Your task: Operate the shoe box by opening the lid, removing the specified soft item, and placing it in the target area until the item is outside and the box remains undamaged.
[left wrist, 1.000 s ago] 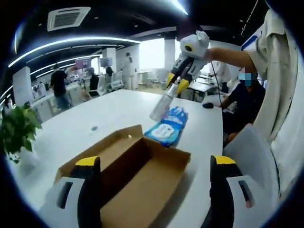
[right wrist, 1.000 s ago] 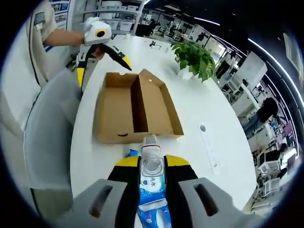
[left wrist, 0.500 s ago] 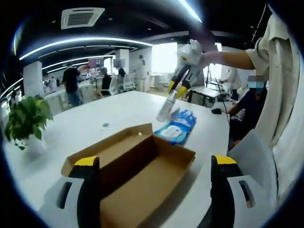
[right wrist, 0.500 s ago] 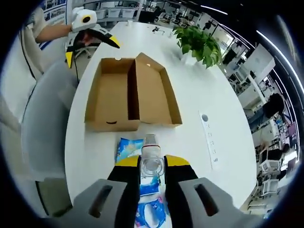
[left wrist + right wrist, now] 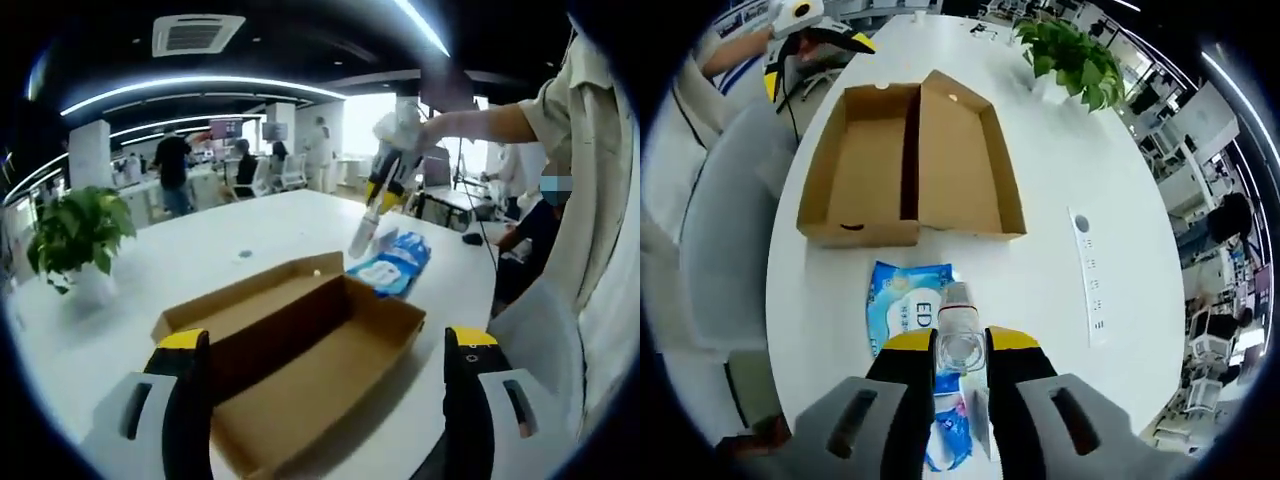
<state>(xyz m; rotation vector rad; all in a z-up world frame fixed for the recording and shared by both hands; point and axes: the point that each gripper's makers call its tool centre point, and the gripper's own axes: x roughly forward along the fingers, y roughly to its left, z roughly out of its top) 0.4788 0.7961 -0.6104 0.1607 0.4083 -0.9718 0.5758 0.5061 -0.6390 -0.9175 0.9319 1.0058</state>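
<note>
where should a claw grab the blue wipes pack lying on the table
Take the flat blue soft wipes pack by its long edge nearest the open brown cardboard shoe box, coming from above. It lies flat on the white table, and that end is clear of the right claw holding the clear bottle.

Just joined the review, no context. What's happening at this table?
A person works a claw in each hand over a white table. The shoe box lies open and looks empty. The right claw is shut on a clear bottle, held above a blue soft pack lying on the table just outside the box. The left claw is open, near the box and holding nothing. A potted plant stands on the table.
</note>
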